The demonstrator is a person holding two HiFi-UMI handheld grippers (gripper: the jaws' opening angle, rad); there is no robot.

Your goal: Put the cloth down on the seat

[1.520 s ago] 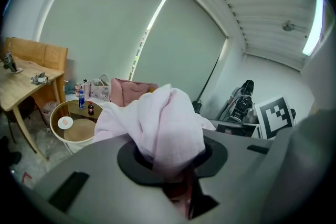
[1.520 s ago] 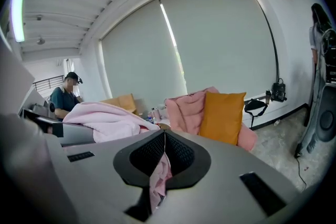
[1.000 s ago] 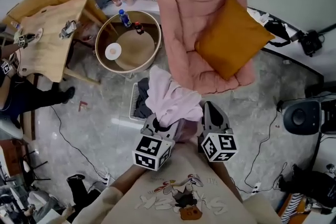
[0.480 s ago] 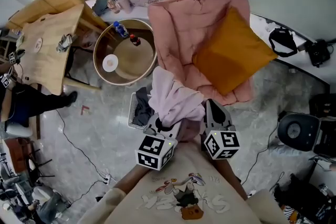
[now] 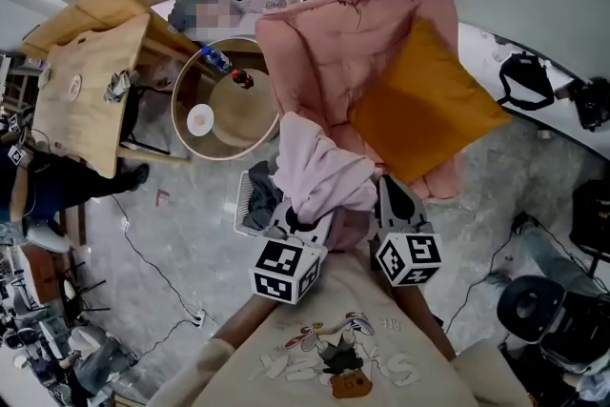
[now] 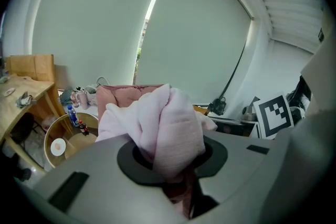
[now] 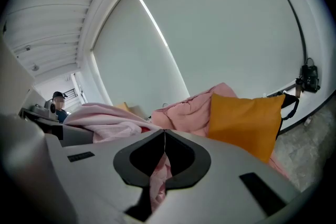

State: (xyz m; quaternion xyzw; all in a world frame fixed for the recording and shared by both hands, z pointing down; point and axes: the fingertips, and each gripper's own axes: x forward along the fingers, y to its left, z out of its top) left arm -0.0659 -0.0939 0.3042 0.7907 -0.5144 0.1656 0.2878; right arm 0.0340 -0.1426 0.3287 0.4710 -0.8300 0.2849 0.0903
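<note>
Both grippers hold up a bunched pale pink cloth (image 5: pixel 319 169) in front of me. My left gripper (image 5: pixel 297 222) is shut on it, and in the left gripper view the cloth (image 6: pixel 165 131) bulges out between the jaws of that gripper (image 6: pixel 170 162). My right gripper (image 5: pixel 389 189) is shut too, with a fold of the cloth (image 7: pixel 157 186) pinched low between its jaws (image 7: pixel 164 136). The cloth hangs over the front edge of the pink padded seat (image 5: pixel 334 52). An orange cushion (image 5: pixel 429 105) lies on the seat's right half. The seat (image 7: pixel 189 107) and cushion (image 7: pixel 247 118) show ahead of the right gripper.
Left of the seat stands a round wooden tub table (image 5: pixel 181 124) holding bottles and a white plate. A wooden table (image 5: pixel 86 81) is further left, with a seated person (image 5: pixel 38 186) beside it. On the floor under the cloth sits a basket of dark clothes (image 5: pixel 253 200). Cables cross the floor.
I have come closer to the seat with the cloth in both grippers; the cloth now overlaps the seat's front edge. The grip on it is unchanged.
</note>
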